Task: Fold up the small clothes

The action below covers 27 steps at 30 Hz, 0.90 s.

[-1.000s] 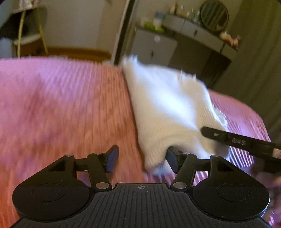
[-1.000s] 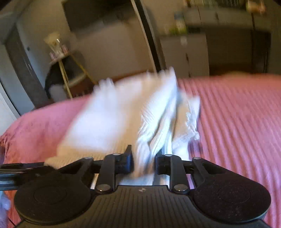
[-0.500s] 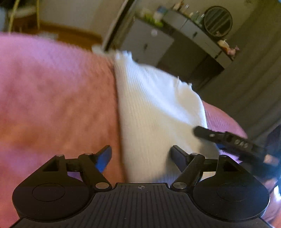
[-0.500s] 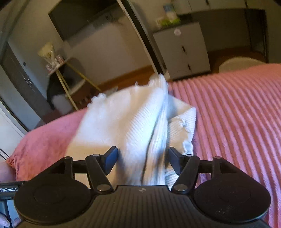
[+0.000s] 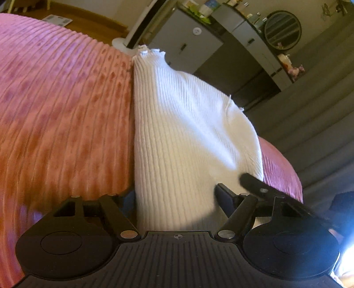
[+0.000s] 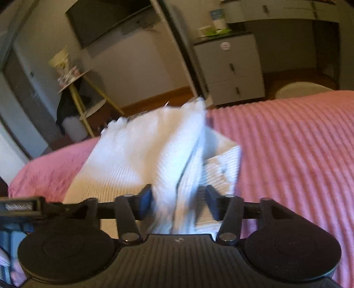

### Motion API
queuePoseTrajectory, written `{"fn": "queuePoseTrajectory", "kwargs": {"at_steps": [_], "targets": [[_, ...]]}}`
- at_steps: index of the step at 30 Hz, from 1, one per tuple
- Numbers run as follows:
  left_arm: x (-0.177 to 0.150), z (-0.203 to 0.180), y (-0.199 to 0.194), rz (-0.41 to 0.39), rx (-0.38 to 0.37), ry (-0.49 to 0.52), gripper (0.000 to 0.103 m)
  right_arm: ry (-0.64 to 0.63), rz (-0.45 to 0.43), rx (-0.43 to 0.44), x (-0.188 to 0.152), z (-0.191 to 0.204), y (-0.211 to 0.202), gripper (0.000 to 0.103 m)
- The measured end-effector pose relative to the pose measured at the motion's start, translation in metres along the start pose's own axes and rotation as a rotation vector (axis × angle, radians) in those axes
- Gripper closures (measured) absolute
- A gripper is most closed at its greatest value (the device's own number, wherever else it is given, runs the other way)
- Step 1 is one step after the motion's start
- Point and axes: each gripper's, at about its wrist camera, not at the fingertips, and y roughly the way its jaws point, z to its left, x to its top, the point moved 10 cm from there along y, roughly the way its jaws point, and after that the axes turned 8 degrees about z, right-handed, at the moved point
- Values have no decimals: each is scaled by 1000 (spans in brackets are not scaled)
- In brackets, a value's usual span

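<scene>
A white ribbed knit garment lies folded on the pink ribbed bedspread. My left gripper is open, its fingers wide apart on either side of the garment's near end; the left fingertip is partly hidden behind cloth. In the right wrist view the same garment stands bunched with a fold ridge between the fingers. My right gripper is open around that ridge, not pinching it. The right gripper's finger shows at the garment's right edge in the left wrist view.
The bedspread spreads right of the garment. Beyond the bed stand a grey drawer cabinet, a dresser with a round mirror, a yellow-legged side table and a wall television.
My right gripper went from shut on the garment to open. My left gripper stayed open and moved forward over the garment's near end. The garment settled lower on the bed.
</scene>
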Motion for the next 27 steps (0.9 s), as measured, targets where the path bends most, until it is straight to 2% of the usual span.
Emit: {"fn": "queuePoseTrajectory", "kwargs": {"at_steps": [2,3,4,6,8,10,11,12,13,14,15,16,18,22,25,27], "targets": [[2,1,1,4,-13,-6,25,5,-33,-4,2,-8,-12,29],[3,4,1,6,-17,-8,25,13,-28,-25,1,-14,-16,26],[4,5,2,4,-21,-12,24,31,-30,-4,-1,-18,-19,26],[4,6,3,2,-28,-24,24,76,11,53,-5,-23,-14,21],[6,6,5,1,-33,-34,24,121,84,148,-9,-24,2,16],[7,5,5,1,-41,-50,25,192,136,220,-13,-23,21,17],[8,6,5,1,-41,-60,27,218,125,230,-11,-24,26,26],[9,6,5,1,-37,-60,33,227,100,219,-6,-25,29,47],[11,6,4,2,-32,-57,40,223,97,229,-3,-23,32,52],[12,6,3,-1,-29,-57,43,223,96,235,-1,-19,34,56],[13,4,1,-4,-27,-51,50,190,88,212,2,-13,33,59],[15,2,-4,-13,-20,-42,54,130,76,182,5,-4,30,60],[20,-5,-17,-46,-15,-16,57,49,42,165,10,14,21,62],[32,-18,-54,-149,8,65,57,-57,-33,192,25,49,0,63],[35,-13,-76,-197,59,94,56,-35,-28,233,32,60,5,62],[28,-4,-79,-198,95,111,53,-40,-16,220,28,60,12,52]]}}
